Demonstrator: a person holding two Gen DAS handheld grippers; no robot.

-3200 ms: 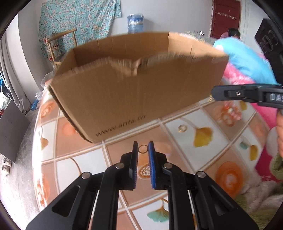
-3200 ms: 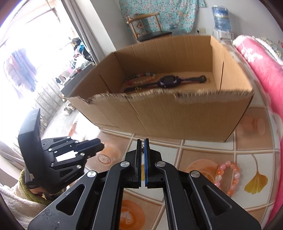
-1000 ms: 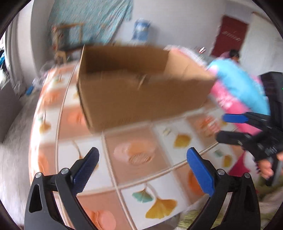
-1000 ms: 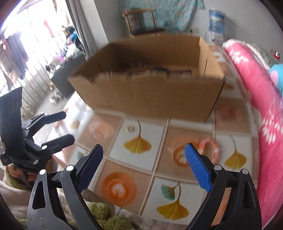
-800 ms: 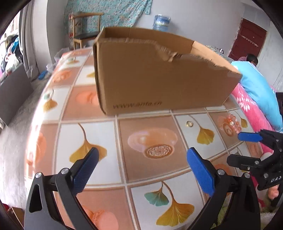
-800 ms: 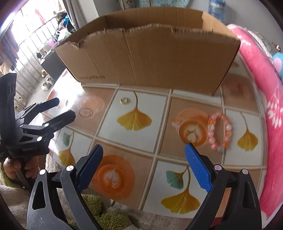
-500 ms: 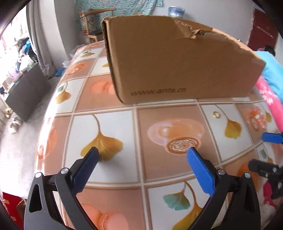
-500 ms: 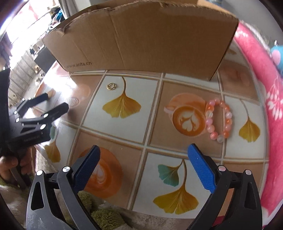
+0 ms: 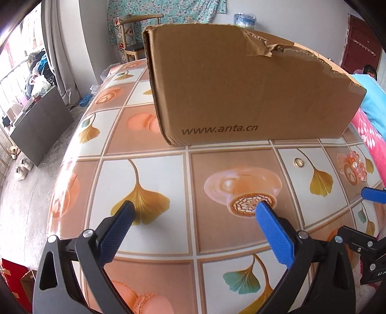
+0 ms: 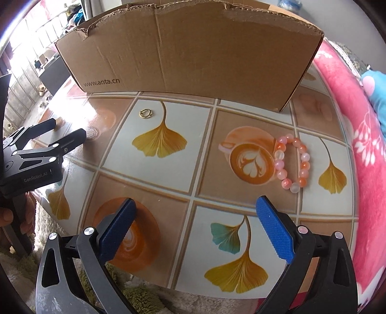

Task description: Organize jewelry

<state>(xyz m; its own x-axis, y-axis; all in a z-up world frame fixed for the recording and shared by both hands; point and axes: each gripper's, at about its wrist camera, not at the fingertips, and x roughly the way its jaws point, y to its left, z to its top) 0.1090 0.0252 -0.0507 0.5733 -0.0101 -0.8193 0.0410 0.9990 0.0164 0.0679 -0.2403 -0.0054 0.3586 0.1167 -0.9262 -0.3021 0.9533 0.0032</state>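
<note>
A gold ring (image 9: 298,162) lies on the patterned table, right of my left gripper (image 9: 193,217), which is wide open and empty above the near edge. It also shows in the right wrist view (image 10: 145,113), in front of the cardboard box (image 10: 188,48). A pink and orange bead bracelet (image 10: 292,164) lies flat just beyond my right gripper (image 10: 194,217), which is wide open and empty. The bracelet also shows in the left wrist view (image 9: 354,166). The box (image 9: 241,91) stands behind both; its inside is hidden.
The table (image 10: 168,174) has a leaf and coffee print. A pink blanket (image 10: 369,135) lies along its right side. A wooden chair (image 9: 135,31) and a water bottle (image 9: 244,19) stand beyond the box. A dark panel (image 9: 36,125) leans on the floor at left.
Both grippers went from shut to wide open and pulled back from the box toward the near table edge. Both now sit lower and closer to the tabletop.
</note>
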